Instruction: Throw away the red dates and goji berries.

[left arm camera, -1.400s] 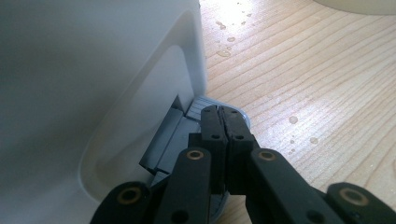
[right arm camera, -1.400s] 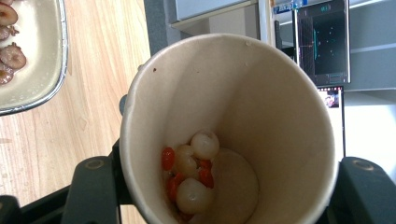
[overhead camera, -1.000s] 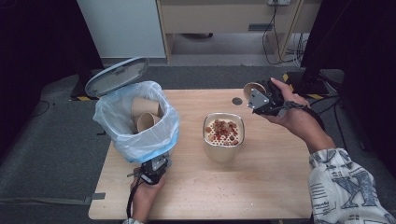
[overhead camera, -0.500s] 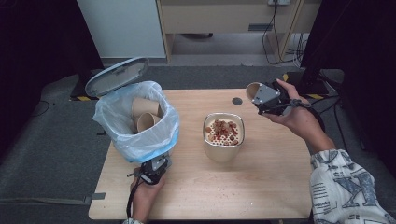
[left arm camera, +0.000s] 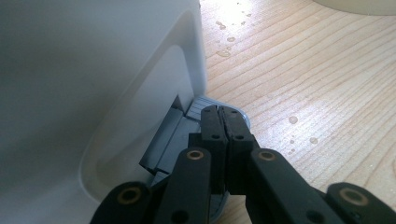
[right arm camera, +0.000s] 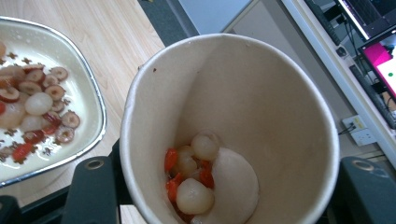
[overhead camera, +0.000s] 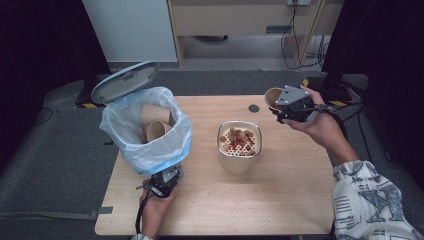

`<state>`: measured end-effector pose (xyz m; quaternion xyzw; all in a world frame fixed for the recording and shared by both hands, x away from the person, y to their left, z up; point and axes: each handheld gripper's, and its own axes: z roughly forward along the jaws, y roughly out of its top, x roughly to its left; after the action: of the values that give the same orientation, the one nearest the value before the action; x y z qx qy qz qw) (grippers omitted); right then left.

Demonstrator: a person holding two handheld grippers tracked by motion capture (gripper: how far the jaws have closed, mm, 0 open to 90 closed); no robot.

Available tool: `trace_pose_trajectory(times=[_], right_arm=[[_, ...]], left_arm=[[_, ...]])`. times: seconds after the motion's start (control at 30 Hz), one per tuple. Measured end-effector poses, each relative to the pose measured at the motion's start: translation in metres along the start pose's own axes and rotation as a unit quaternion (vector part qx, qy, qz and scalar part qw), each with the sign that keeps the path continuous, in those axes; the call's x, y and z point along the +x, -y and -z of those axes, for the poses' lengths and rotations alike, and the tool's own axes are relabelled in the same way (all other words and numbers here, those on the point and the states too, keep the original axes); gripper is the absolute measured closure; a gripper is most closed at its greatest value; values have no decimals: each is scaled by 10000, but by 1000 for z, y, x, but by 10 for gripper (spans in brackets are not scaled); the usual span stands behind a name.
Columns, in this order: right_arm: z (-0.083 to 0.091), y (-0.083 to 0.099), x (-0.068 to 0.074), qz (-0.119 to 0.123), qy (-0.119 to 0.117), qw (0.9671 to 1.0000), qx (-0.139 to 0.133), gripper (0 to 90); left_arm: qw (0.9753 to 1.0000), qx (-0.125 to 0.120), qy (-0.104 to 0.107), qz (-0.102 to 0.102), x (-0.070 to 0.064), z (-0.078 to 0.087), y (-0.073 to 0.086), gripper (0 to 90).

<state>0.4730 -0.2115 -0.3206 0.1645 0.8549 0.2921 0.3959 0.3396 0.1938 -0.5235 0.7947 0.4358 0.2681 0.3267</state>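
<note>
The right gripper [overhead camera: 280, 107] has its jaws clamped on a paper cup [right arm camera: 229, 135]; in the right gripper view they flank its wall on either side, and the cup is tipped so its mouth faces the camera. Inside lie a few pale round fruits and red bits [right arm camera: 191, 179] against the lower wall, leftovers not yet poured out. In the high view the cup [overhead camera: 272, 97] hangs above the bench at about 2 o'clock from the strainer bowl [overhead camera: 239, 150], near but not over it. The tilt suits emptying the remains onto the strainer, which already carries the same fruit [overhead camera: 239, 140], so liquid drains and solids stay.

The left gripper [left arm camera: 223, 135] has its jaws closed together with nothing between them, tips pressing down on the grey pedal [left arm camera: 196, 116] at the foot of the white bin [left arm camera: 93, 93]. That likely keeps the lid [overhead camera: 125, 81] tipped up at 11 o'clock, leaving the bag-lined mouth [overhead camera: 145, 135] open. Two empty cups [overhead camera: 154, 122] already lie inside, so the held cup probably goes there once drained.

Water drops [left arm camera: 293, 120] speckle the bench [overhead camera: 280, 200] near the pedal.
</note>
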Motion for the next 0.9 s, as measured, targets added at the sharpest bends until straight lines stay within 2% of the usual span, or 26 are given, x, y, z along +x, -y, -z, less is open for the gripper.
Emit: trace_pose_trajectory(times=[0.13, 0.27, 0.3, 0.5, 0.63, 0.77, 0.9], right_arm=[[0, 0, -1, -97, -91, 9999, -25, 355], [0, -1, -2, -355, -283, 9988, -176, 354], [1, -1, -4, -505, -365, 9977, -273, 354], [4, -1, -8, -760, -463, 9951, -434, 354], [5, -1, -11, -1027, -578, 9915, -548, 355], [5, -1, -12, -1084, -627, 9906, -544, 354], [6, -1, -12, -1197, -740, 9884, -575, 355]], left_arm=[[10000, 0, 2, 1, 0, 0, 0, 880], [10000, 0, 3, 1, 0, 0, 0, 879], [10000, 0, 4, 1, 0, 0, 0, 880], [10000, 0, 4, -4, 0, 0, 0, 879], [10000, 1, 3, -6, 0, 0, 0, 880], [10000, 0, 2, -4, 0, 0, 0, 879], [10000, 0, 3, -9, 0, 0, 0, 879]])
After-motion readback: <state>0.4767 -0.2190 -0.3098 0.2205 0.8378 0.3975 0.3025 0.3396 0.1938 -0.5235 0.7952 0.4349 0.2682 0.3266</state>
